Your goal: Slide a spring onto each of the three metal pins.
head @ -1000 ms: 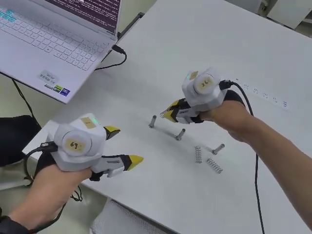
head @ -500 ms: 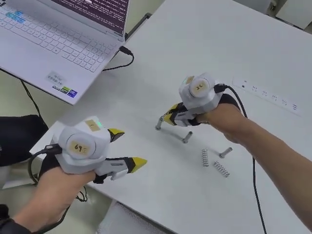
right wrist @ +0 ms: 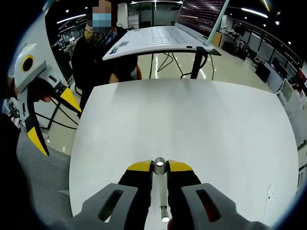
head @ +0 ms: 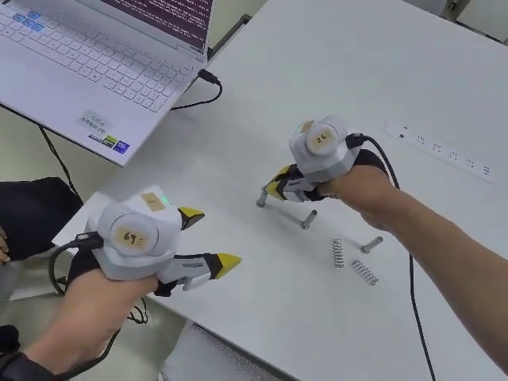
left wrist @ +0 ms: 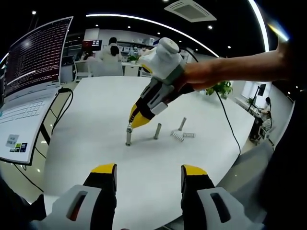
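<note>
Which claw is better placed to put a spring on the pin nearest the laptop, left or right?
Right. The right claw holds a spring with its tip at that pin. The left claw is open, empty and farther from the pin.

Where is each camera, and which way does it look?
Head view: on the person's head, looking down at the table; left hand-held gripper, right hand-held gripper, forearms show.
Left gripper view: rides the left one, facing the pins; own open jaws show.
Right gripper view: rides the right one, facing the laptop; own jaws shut on a spring.
Both gripper views see the other hand-held gripper.
</note>
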`<state>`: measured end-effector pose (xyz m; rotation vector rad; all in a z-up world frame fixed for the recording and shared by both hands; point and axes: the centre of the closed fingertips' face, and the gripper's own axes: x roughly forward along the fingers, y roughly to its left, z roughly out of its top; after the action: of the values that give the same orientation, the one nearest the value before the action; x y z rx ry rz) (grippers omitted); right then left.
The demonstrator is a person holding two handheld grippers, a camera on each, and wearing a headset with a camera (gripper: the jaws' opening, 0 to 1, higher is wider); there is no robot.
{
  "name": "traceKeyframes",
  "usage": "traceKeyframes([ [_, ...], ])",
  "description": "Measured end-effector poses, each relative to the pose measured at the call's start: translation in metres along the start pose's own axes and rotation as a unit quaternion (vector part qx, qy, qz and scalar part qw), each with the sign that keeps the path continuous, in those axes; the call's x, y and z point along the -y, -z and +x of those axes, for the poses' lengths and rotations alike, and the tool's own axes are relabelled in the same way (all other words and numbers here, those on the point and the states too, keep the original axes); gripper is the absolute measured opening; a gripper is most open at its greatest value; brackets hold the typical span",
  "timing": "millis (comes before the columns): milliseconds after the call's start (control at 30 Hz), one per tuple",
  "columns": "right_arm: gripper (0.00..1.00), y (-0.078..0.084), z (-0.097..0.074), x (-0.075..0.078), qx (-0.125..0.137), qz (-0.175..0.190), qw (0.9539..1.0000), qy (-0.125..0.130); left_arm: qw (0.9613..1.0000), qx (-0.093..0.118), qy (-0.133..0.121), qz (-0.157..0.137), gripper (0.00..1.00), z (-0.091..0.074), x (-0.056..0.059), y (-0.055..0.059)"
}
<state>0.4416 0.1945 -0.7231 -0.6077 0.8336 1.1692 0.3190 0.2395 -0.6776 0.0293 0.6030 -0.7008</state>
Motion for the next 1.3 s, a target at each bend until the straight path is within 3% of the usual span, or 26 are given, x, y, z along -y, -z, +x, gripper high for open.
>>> traceKeyframes([
  [467, 0.09, 0.001, 0.016, 0.0, -0.007, -0.006, 0.9999, -0.005, 1.0, 0.001, 0.003, 0.001, 0.48, 0.001, 0.001, -0.003],
  [1300, 0.09, 0.014, 0.04, -0.003, -0.021, -0.016, 0.9993, -0.026, 1.0, -0.007, -0.004, -0.005, 0.48, -0.002, -0.002, 0.001],
])
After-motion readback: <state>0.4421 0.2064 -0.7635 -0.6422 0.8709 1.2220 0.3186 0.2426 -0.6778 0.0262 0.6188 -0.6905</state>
